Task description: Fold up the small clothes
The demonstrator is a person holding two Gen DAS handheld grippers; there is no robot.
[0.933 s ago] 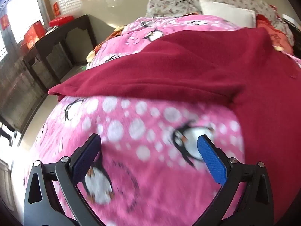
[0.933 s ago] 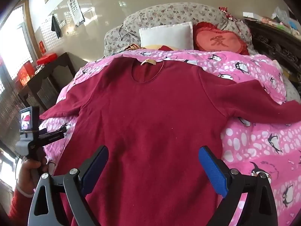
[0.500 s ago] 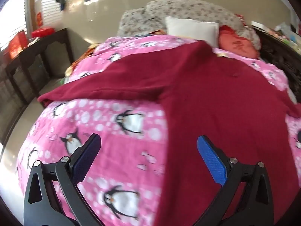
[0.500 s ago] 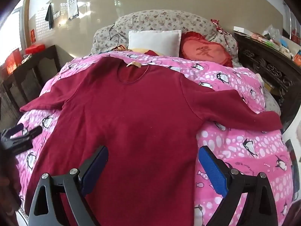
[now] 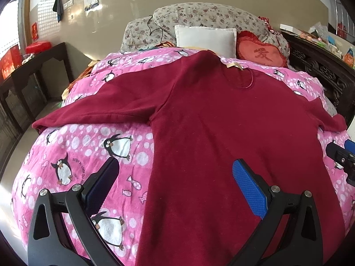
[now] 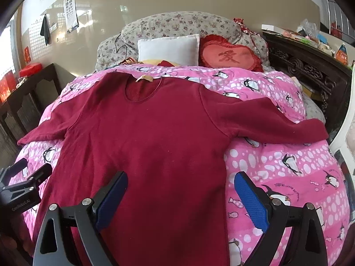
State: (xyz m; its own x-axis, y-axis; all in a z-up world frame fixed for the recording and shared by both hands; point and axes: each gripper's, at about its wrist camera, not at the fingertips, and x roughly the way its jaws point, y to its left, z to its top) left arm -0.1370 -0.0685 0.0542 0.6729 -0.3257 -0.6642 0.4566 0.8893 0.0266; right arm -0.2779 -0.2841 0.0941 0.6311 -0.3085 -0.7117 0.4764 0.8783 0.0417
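Note:
A dark red long-sleeved top (image 5: pixel 221 133) lies spread flat, front up, on a pink penguin-print quilt (image 5: pixel 84 150), with both sleeves stretched out to the sides; it also shows in the right wrist view (image 6: pixel 150 137). My left gripper (image 5: pixel 175 177) is open and empty, held above the top's lower left side. My right gripper (image 6: pixel 180 188) is open and empty above the top's lower right side. The left gripper also shows at the left edge of the right wrist view (image 6: pixel 24 177). The right gripper's tip shows at the right edge of the left wrist view (image 5: pixel 341 153).
A white pillow (image 6: pixel 168 49), a red heart cushion (image 6: pixel 230 55) and a floral bolster (image 6: pixel 177 24) lie at the bed's head. A dark wooden table (image 5: pixel 33 75) stands left of the bed. A carved dark cabinet (image 6: pixel 310 71) stands on the right.
The left gripper has swung right, from facing the left sleeve and quilt to facing the whole top. The right gripper has drawn back a little. Both stay open.

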